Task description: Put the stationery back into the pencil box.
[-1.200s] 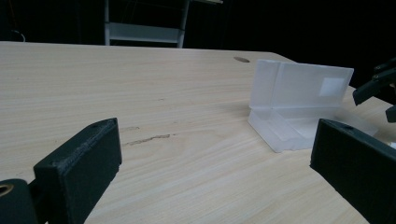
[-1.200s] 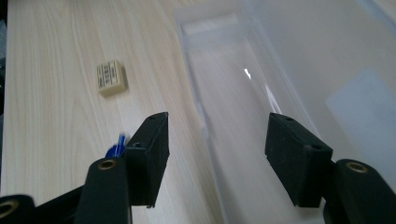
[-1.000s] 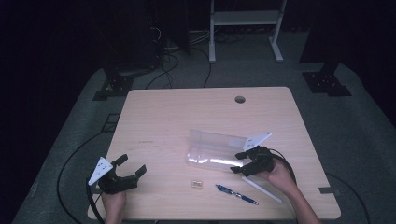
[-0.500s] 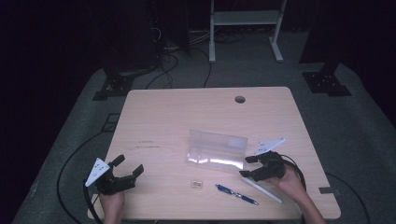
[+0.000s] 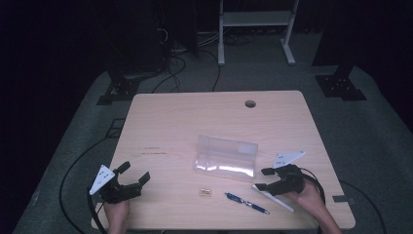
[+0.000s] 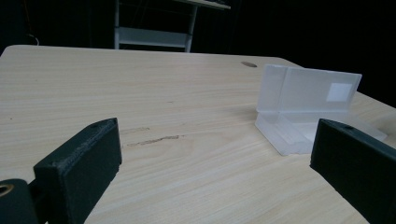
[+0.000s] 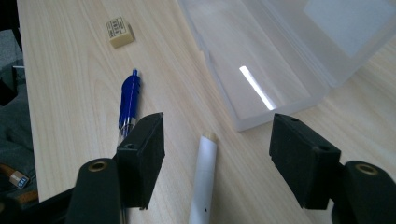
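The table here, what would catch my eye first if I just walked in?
Probably the clear plastic case lying open in the middle of the pale wooden table. Next, the right claw near the front right edge, its jaws wide apart over a white pen, with a blue pen and a small eraser to its left. The left claw waits open at the front left corner.

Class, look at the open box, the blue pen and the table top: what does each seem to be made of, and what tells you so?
Open box: probably frosted translucent plastic; the table shows through, and a bright glare streak crosses its floor.
Blue pen: likely glossy plastic, judging by its smooth, shiny barrel.
Table top: pale wood or wood-look laminate, matt, with grain lines running along it.
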`<state>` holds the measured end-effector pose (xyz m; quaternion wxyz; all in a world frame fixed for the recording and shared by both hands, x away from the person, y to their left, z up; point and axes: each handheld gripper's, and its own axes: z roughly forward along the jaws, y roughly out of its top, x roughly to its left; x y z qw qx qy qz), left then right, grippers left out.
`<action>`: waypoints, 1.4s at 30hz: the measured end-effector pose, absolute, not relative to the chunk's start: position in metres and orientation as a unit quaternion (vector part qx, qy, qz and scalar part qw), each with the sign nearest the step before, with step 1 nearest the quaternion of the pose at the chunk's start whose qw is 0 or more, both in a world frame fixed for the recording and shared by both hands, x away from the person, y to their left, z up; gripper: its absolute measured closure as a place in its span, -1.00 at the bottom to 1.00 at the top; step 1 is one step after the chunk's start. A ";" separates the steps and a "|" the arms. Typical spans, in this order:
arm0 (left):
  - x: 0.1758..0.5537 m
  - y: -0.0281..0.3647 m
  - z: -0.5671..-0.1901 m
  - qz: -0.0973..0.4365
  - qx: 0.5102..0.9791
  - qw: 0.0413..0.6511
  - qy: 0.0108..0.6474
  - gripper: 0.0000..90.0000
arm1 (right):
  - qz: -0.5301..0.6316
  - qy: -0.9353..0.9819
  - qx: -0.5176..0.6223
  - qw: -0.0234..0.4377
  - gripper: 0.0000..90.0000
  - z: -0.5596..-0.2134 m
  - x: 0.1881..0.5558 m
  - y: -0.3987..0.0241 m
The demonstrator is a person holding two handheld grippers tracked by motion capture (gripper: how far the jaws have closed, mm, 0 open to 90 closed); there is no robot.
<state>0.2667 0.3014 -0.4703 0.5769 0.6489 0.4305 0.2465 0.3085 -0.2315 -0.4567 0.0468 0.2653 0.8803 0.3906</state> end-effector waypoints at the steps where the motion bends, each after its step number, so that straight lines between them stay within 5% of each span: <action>1: 0.267 0.301 -0.471 0.245 0.648 0.578 0.431 -0.98 | 0.389 0.881 0.266 0.049 -0.22 -0.458 0.307 -0.232; 42: 0.264 0.304 -0.469 0.251 0.644 0.579 0.433 -0.98 | 0.360 0.888 0.278 0.071 0.25 -0.474 0.269 -0.253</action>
